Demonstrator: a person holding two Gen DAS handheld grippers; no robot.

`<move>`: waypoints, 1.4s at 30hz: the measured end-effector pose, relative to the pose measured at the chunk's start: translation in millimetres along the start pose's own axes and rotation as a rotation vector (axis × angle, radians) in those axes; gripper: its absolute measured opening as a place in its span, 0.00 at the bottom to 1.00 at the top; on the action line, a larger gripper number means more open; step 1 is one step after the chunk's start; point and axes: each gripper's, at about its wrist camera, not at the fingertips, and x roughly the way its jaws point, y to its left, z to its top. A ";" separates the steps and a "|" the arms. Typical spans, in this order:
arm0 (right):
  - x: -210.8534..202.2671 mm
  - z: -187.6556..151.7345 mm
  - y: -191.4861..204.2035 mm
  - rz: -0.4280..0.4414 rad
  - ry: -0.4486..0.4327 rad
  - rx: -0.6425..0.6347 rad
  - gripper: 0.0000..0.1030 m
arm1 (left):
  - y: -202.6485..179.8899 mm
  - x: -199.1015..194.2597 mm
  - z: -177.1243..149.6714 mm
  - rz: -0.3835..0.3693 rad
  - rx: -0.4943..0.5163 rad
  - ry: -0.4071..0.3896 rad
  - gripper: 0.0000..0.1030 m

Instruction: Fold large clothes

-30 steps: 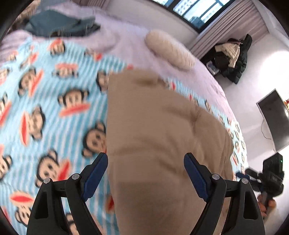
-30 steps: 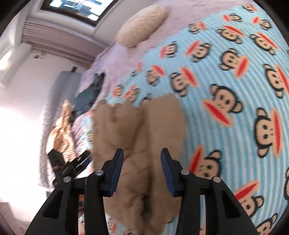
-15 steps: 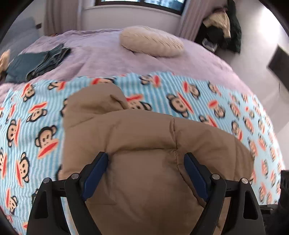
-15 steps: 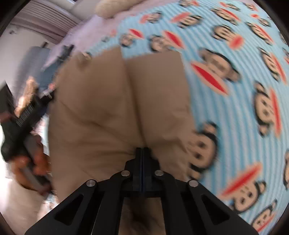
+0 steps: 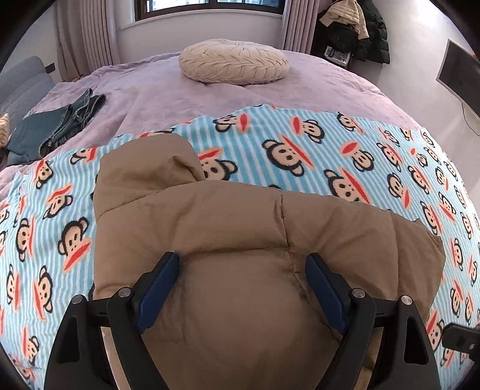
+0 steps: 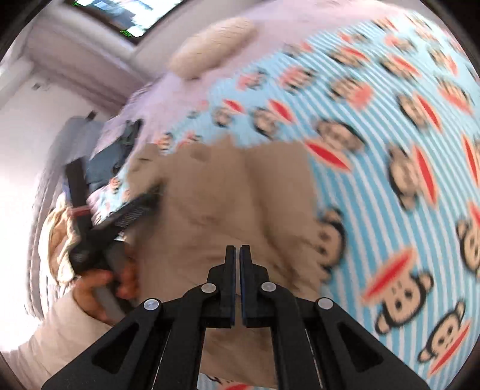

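Note:
A puffy tan jacket (image 5: pixel 240 216) lies on a blue striped monkey-print blanket (image 5: pixel 300 150) on the bed. My left gripper (image 5: pixel 241 270) hangs open over its near part, with a bulge of the jacket between the blue pads (image 5: pixel 159 288) and no pinch showing. In the blurred right wrist view my right gripper (image 6: pixel 239 250) is shut over the jacket (image 6: pixel 210 210), whose creases run up to its tips. There the left gripper (image 6: pixel 99 222) shows at the jacket's left edge, held by a hand (image 6: pixel 99 285) in a pale sleeve.
A cream round cushion (image 5: pixel 234 61) sits on the purple bedspread (image 5: pixel 150 90) at the far side. Folded blue jeans (image 5: pixel 57 126) lie at the far left. Dark coats (image 5: pixel 354 27) hang beside the window curtain, and a dark screen (image 5: pixel 459 78) stands at the right.
My right gripper's jaws went from apart to shut over the jacket's crease, then drew back. The left gripper swung round across the jacket, its jaws just as wide.

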 end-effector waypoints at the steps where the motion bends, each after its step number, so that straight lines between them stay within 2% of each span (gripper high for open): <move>1: 7.3 4.5 10.9 -0.007 0.000 -0.020 0.03 | 0.5 -2.5 1.1 0.005 -0.006 0.005 0.84; 4: 28.1 12.8 18.4 -0.044 0.022 -0.034 0.03 | 6.3 -19.4 4.4 0.014 -0.027 0.015 0.85; 7: 51.6 18.1 24.7 -0.068 0.057 -0.027 0.03 | 20.4 -52.5 0.3 -0.004 -0.045 -0.026 0.85; 10: 73.4 13.4 12.8 -0.081 0.099 0.002 0.03 | 42.9 -77.8 -18.3 0.001 -0.079 -0.037 0.85; 14: 89.6 5.9 8.1 -0.093 0.126 0.009 0.02 | 58.9 -69.9 -60.1 0.051 -0.109 0.050 0.85; 18: 102.6 8.7 6.2 -0.116 0.143 -0.014 0.02 | 68.1 -59.2 -80.4 -0.002 -0.202 0.072 0.85; 23: 87.9 9.0 13.5 -0.139 0.150 -0.010 0.02 | 67.8 -60.8 -78.3 0.005 -0.227 0.096 0.85; 33: 23.6 -13.9 26.9 -0.148 0.114 0.027 0.02 | 68.8 -91.0 -78.1 -0.003 -0.238 0.120 0.85; 42: 7.3 -52.6 33.4 -0.158 0.170 0.059 0.02 | 67.3 -111.1 -101.6 -0.006 -0.218 0.183 0.85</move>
